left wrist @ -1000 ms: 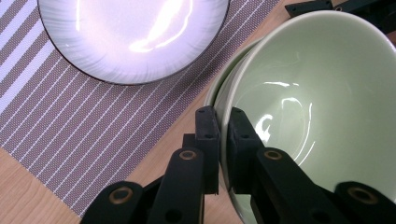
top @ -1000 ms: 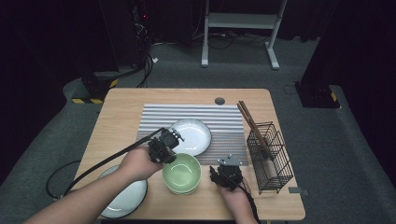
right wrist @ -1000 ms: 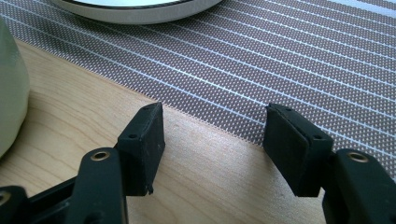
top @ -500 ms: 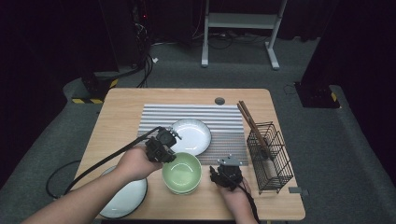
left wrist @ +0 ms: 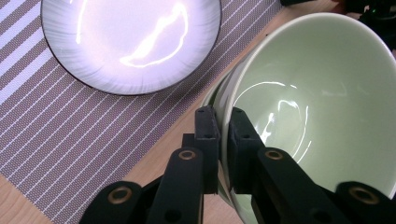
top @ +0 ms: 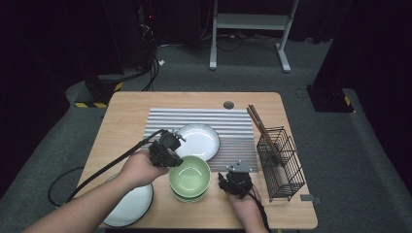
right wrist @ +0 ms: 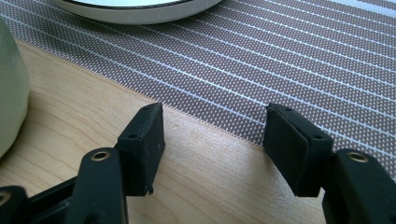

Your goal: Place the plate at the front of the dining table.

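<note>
The green bowl (left wrist: 303,102), stacked on another at the desk's (top: 291,213) front, is being pinched at its rim by the left gripper (left wrist: 223,140); lifting straight up is being advised. The right gripper (right wrist: 215,140) is being held wide, empty.

Green bowl (left wrist: 317,116) cut off rt edge; lower bowl mostly hidden

Left tongs (left wrist: 223,135): black, blocky pads, brass-ringed screw holes, thick black cable. Right tongs (right wrist: 212,144): same, grey top plate. Bare forearms.
</note>
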`<state>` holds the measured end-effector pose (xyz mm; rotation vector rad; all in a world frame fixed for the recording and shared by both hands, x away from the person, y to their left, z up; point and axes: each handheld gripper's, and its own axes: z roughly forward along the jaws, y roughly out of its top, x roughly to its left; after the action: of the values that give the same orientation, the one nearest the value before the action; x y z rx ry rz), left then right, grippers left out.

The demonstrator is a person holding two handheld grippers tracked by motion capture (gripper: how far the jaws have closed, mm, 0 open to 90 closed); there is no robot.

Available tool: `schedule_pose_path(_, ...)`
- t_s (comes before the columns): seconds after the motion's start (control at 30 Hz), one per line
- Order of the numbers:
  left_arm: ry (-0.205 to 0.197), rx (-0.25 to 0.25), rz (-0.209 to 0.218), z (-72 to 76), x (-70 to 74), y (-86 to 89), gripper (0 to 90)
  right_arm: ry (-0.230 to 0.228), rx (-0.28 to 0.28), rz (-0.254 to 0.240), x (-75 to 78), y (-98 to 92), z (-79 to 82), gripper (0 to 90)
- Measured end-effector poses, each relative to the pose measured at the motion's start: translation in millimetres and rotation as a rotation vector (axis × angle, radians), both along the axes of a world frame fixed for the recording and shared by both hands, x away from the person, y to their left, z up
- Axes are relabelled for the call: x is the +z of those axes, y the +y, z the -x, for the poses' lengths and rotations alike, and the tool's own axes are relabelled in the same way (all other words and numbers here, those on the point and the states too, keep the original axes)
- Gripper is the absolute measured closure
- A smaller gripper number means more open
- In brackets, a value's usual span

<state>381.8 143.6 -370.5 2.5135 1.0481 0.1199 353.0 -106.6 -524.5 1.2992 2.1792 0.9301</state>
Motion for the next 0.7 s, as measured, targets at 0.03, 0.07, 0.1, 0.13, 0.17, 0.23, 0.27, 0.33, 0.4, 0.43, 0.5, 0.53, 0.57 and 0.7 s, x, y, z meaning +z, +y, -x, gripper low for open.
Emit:
schedule_pose_path(0.03,0.003,0.001,0.004,-0.1,0.1,0.9,84.2,0.000,0.000,0.000,0.0,0.0,0.0,38.3)
schedule_pose_path(0.07,0.001,0.004,0.011,-0.3,0.0,2.1,84.3,0.000,0.000,0.000,0.0,0.0,0.0,38.2)
schedule_pose_path(0.1,0.002,0.009,0.018,-0.2,0.1,3.2,84.2,0.000,0.000,0.000,0.0,0.0,0.0,38.3)
schedule_pose_path(0.13,-0.002,0.009,0.022,-0.4,0.1,3.9,84.2,0.000,0.000,0.000,0.0,0.0,0.0,38.3)
schedule_pose_path(0.17,-0.001,0.012,0.026,-0.6,0.2,4.8,84.2,0.000,0.001,-0.001,0.0,0.0,0.0,38.3)
schedule_pose_path(0.23,0.003,0.016,0.039,-0.8,0.3,6.4,84.2,0.001,-0.003,-0.003,0.0,0.3,0.2,38.3)
schedule_pose_path(0.27,0.004,0.018,0.045,-1.1,0.5,7.2,84.2,0.001,-0.002,-0.002,0.0,0.2,0.1,38.3)
schedule_pose_path(0.33,0.002,0.020,0.052,-1.0,1.3,8.3,84.2,0.002,-0.003,-0.001,0.0,0.2,0.2,38.3)
schedule_pose_path(0.4,-0.001,0.021,0.059,-1.2,2.3,9.2,84.2,0.002,-0.003,-0.002,0.0,0.2,0.2,38.3)
schedule_pose_path(0.43,-0.006,0.025,0.066,-1.5,3.2,10.1,84.2,0.002,-0.003,-0.001,0.0,0.3,0.2,38.3)
schedule_pose_path(0.5,-0.004,0.025,0.070,-1.8,3.9,10.6,84.2,0.001,-0.002,-0.002,0.0,0.2,0.2,38.3)
schedule_pose_path(0.53,-0.006,0.029,0.075,-1.9,4.4,10.8,84.2,0.001,-0.002,-0.003,-0.1,0.2,0.2,38.3)
schedule_pose_path(0.57,-0.008,0.031,0.083,-2.3,5.2,11.3,84.2,0.002,-0.003,-0.001,0.0,0.2,0.2,38.3)
schedule_pose_path(0.7,-0.009,0.032,0.094,-4.0,5.8,12.6,84.2,0.001,-0.003,-0.002,-0.1,0.3,0.2,38.5)
